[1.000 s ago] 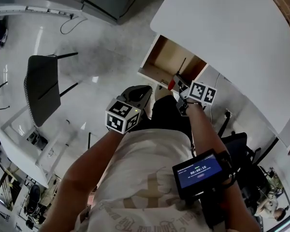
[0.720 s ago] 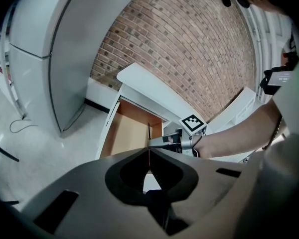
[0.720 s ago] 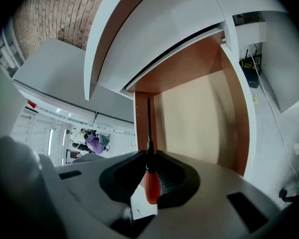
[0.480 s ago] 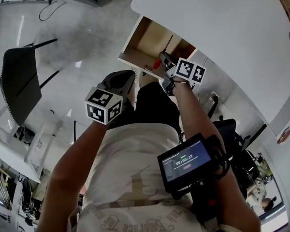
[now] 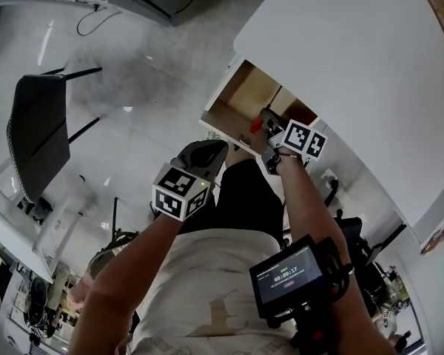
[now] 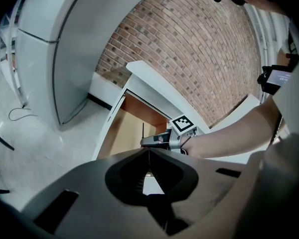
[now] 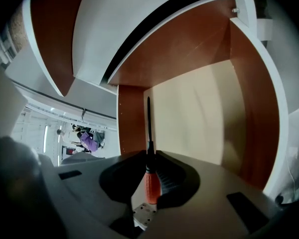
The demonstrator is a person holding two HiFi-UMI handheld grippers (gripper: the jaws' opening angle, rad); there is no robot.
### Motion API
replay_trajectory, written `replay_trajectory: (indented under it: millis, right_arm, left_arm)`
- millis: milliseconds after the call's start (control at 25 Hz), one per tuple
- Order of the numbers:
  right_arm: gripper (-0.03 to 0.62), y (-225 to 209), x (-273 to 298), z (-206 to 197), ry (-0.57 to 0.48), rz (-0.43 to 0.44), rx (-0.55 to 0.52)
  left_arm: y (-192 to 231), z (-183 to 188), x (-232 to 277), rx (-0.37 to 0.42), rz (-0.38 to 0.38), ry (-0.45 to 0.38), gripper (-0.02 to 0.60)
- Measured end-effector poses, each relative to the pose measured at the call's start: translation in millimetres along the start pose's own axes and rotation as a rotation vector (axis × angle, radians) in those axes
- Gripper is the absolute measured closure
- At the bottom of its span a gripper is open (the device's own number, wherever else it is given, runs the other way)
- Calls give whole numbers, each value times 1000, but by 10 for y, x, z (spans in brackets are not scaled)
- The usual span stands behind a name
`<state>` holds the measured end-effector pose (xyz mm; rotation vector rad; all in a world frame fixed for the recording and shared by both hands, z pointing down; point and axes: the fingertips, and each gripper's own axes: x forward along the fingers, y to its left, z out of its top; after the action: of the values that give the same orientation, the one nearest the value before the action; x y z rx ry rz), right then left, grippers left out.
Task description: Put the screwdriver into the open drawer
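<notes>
Screwdriver (image 7: 152, 187) is pinched by its orange handle in the right tongs (image 7: 150, 158), shaft pointing fwd over the open drawer (image 7: 189, 118). It's in the air, not laid down yet.

Risks now: the grip is on a round, smooth-looking handle, so it could roll or pivot btwn the pads if the tip bumps the drawer's side wall or back. Let go too high and it'll prob. bounce on the hard bottom, maybe skid toward the front edge. Tip-first contact could also scratch the pale bottom panel.

Left tongs (image 6: 149, 151) are clenched on nothing, over the person's leg, well apart from the drawer. No help there if smth slips.

Materials: thin dark steel shaft, black collar, glossy orange plastic grip. Drawer's a box w/ reddish-brown wood-look sides, a flat cream bottom and a white front. It hangs under a smooth white table (image 5: 355, 43) w/ a rounded edge. Below is a grey polished floor (image 5: 133, 72), and there's a brick wall (image 6: 189, 49) behind.
</notes>
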<state>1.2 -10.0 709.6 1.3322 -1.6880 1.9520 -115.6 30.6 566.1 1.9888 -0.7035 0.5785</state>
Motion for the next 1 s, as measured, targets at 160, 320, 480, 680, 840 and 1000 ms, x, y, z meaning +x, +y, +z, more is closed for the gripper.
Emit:
replay_trajectory:
  millis: [160,320,480,680,840,1000]
  right_arm:
    - [523,-100,131,15,12,-26,-4]
    - [523,-263,222,114,9,-63,1]
    - [523,-465,286,224,-14,-108,24]
    - [522,-626,390,264,-28,-139,59]
    - [522,-715,484,197,-17,-158,72]
    - [522,-804,532,103,-14,-186,105]
  left_arm:
    - [123,-52,-24,-16,18,-8,557]
    - [205,-72,-17,-28,31,-17,557]
    - [239,-145,14,-39,33,-18,557]
    - [267,-255,60,-54,33,-18,558]
    - [280,-301,75,-67,33,-25,557]
    - [325,-361,55,-78,37,-38,557]
